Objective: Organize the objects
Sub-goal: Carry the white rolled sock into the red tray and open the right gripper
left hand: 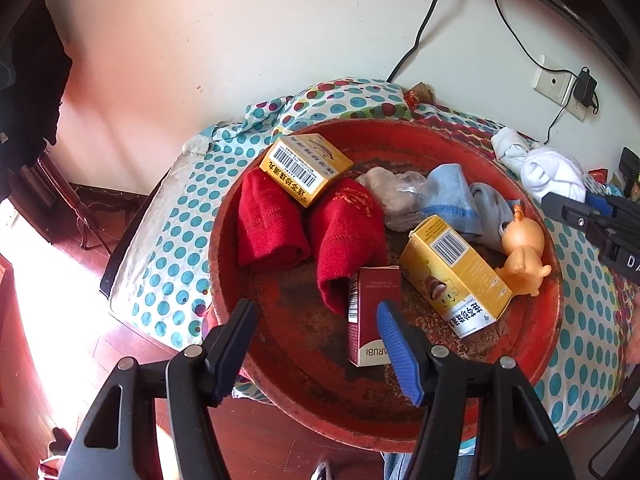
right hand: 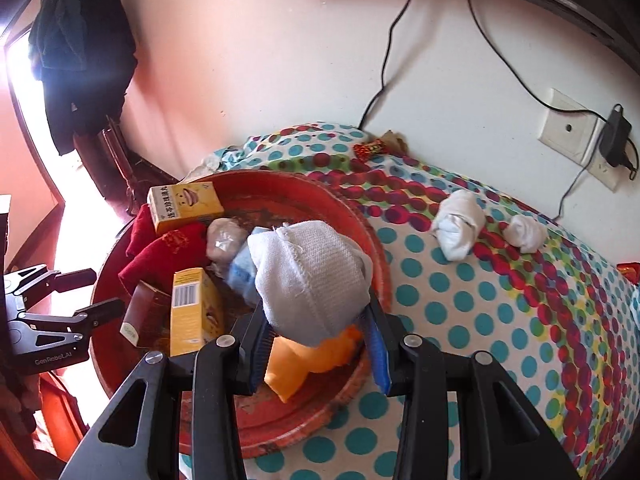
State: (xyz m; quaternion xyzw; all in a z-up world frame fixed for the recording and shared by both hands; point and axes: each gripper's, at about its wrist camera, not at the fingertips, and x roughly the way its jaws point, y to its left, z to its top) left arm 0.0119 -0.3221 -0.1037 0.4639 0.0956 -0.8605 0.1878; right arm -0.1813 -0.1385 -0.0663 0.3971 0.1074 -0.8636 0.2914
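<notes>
the right gripper (right hand: 316,344) is clamped on a rolled pale sock (right hand: 312,276) above the red tray's (right hand: 304,424) near right edge — a shallow pinch could let it drop onto the orange toy (right hand: 312,356) — while the left gripper (left hand: 320,340) hovers with fingers apart.

wall socket (right hand: 568,132) — charger (right hand: 616,136) plugged in | dark clothes (right hand: 80,52) hanging | wooden floor (left hand: 132,352)
</notes>
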